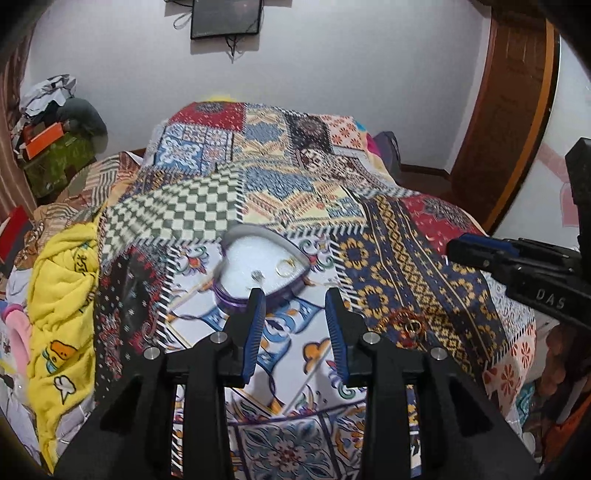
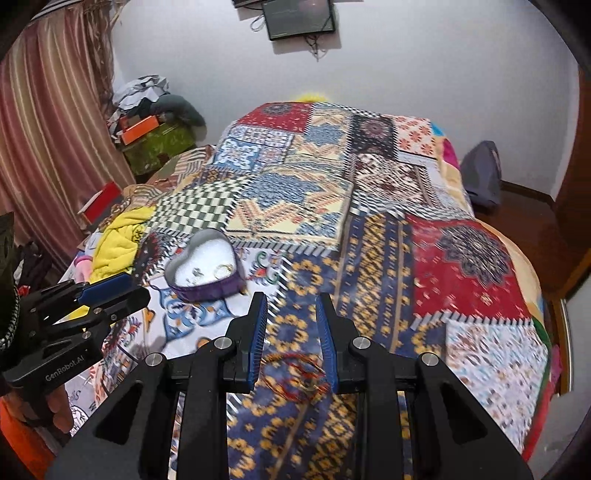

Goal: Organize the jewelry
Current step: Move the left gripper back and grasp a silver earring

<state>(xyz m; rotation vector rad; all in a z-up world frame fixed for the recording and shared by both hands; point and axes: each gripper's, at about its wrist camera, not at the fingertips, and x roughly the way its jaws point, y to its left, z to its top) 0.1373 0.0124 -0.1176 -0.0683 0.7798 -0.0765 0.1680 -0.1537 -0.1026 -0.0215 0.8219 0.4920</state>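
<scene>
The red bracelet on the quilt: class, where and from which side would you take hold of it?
Grip the thin cord of the red bracelet at its near edge, coming from above. It lies flat on the quilt in loose loops, so only a downward pinch across one strand looks likely to catch it.

Home bedroom: quilt-covered bed [image 2: 369, 229], curtain [image 2: 48, 129], wall-mounted screen [image 2: 299, 18].

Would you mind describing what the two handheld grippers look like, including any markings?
Both are matte black plastic with angular, cut-out arms and silver screw heads. The left gripper and right gripper carry ribbed blue pads on their fingers. One body reads "GenRobot.AI", the other "DAS". An orange sleeve shows behind the left one.
</scene>
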